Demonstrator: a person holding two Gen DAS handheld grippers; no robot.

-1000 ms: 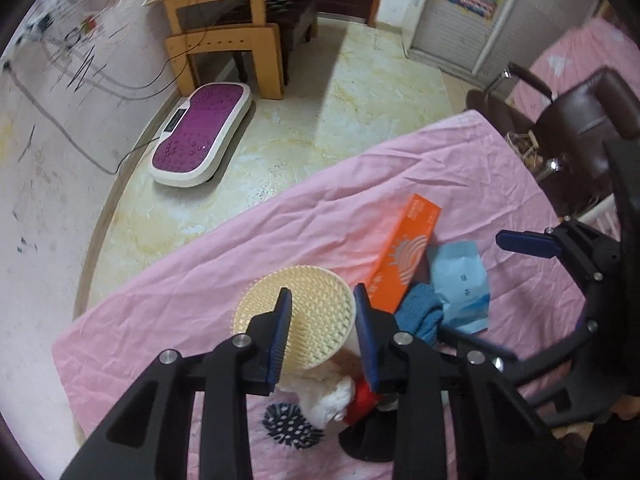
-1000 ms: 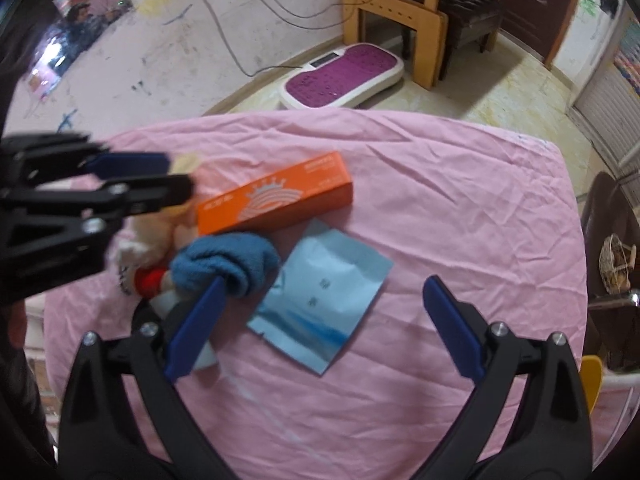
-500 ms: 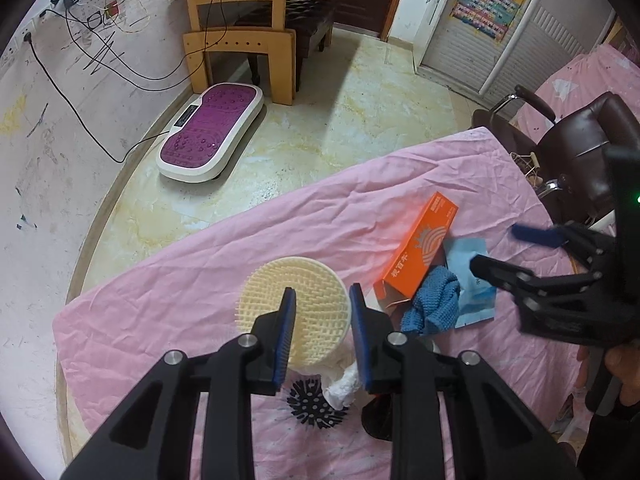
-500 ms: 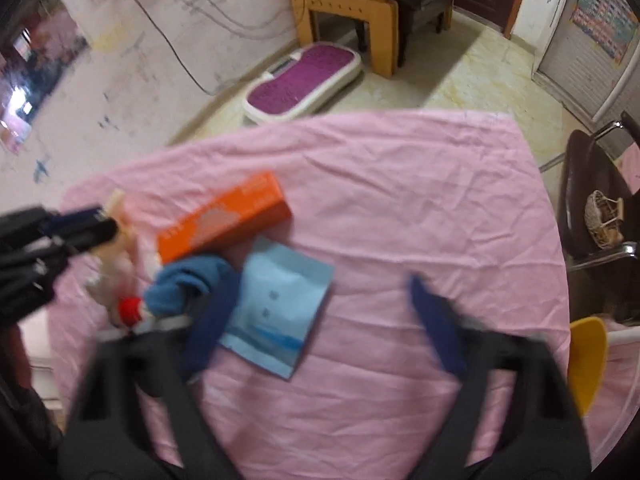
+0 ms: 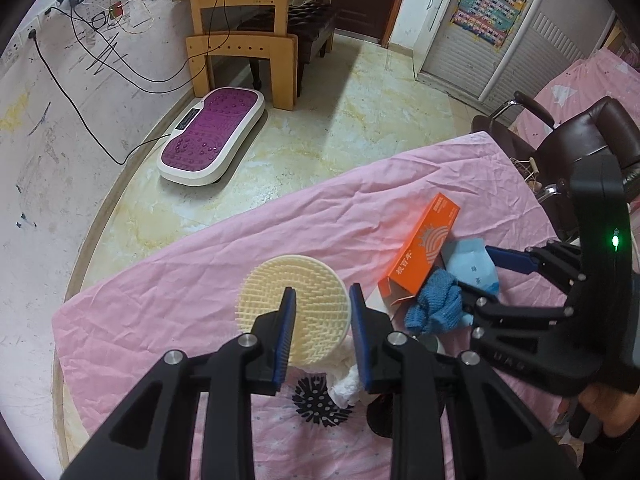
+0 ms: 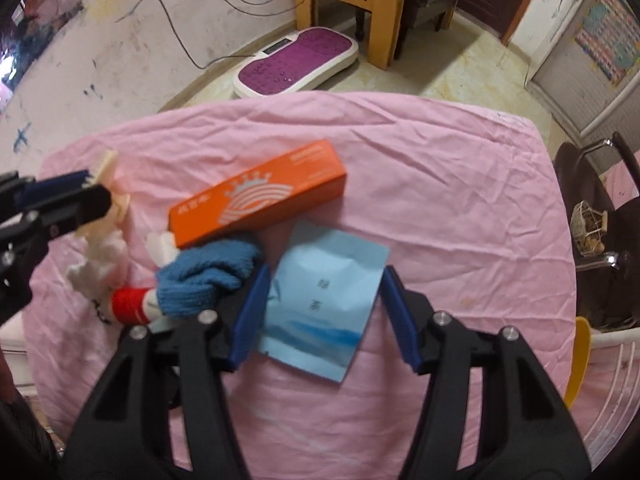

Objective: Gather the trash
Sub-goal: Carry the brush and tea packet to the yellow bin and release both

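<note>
1. Left cam, what changed: you swung a bit, and the view pulled back to show more floor. Your right gripper (image 5: 482, 274) came in closer, right over the blue packet (image 5: 472, 264). So the next bit of trash was being picked.
2. Left cam, fingers: your left gripper (image 5: 322, 292) stayed the same, open just a little. The round cream brush (image 5: 316, 304) sat b/w its pads, so it looked held. A white tissue (image 5: 346, 384) hung just under it; I couldn't tell if it was held too.
3. Right cam, what changed: the jaws went from wide open to about half open. Before, the packet lay loose b/w them w/ lots of room.
4. Right cam, fingers: the pads (image 6: 256, 308) met both sides of the packet. It bulged in the middle, so I think it was squeezed, but it wasn't lifted off the pink cloth (image 6: 440, 160) yet.
5. Where stuff was: the packet lay just below the orange box (image 6: 256, 200) and beside the blue glove (image 6: 208, 272). Both were left untouched. No bin was in view.
</note>
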